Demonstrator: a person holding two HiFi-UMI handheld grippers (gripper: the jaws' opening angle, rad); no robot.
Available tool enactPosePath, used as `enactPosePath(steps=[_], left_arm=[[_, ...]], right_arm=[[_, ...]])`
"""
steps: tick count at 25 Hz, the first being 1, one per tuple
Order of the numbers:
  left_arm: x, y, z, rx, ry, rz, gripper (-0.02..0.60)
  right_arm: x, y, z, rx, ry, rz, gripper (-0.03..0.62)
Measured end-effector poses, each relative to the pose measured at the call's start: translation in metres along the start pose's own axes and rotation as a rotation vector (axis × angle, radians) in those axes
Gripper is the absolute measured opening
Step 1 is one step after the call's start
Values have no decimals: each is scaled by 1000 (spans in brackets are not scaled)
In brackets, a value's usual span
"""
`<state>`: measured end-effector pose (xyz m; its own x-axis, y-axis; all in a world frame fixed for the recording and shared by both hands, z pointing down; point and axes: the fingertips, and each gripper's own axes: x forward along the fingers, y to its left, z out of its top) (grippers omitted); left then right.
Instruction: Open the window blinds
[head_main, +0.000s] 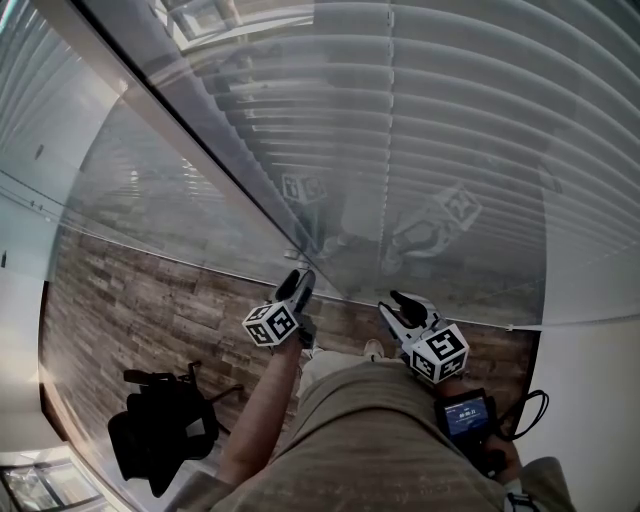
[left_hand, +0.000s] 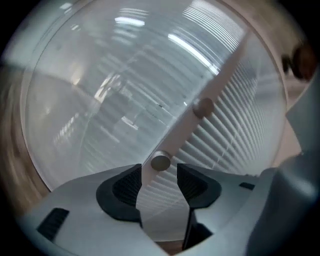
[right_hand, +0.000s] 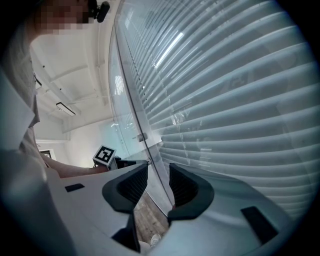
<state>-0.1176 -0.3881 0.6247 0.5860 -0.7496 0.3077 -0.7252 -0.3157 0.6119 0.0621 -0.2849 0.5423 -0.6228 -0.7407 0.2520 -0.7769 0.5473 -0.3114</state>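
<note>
While the blinds (head_main: 470, 140) behind the glass (head_main: 200, 200) show shut slats, we judge the turning of their control to be the step in hand; our left gripper (head_main: 298, 284) stands wide, with the small round knob (left_hand: 160, 162) on the frame bar (left_hand: 212, 92) at the mouth of its jaws, unpressed. Next we must close on that knob and twist; both grippers point nearly level at the pane, the right gripper (right_hand: 159, 172) parted and empty.

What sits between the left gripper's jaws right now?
In the left gripper view, a small round knob on the pale frame strip sits between the open jaw tips of the left gripper, clear of both. The blinds lie behind.
</note>
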Motion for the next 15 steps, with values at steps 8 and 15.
enactPosePath(steps=[8, 15], left_arm=[[-4, 0, 8, 555, 33, 233, 215], [1, -2, 12, 729, 47, 261, 203]], right_arm=[[0, 0, 2, 0, -4, 3, 143], [-1, -8, 4, 10, -17, -15, 143]])
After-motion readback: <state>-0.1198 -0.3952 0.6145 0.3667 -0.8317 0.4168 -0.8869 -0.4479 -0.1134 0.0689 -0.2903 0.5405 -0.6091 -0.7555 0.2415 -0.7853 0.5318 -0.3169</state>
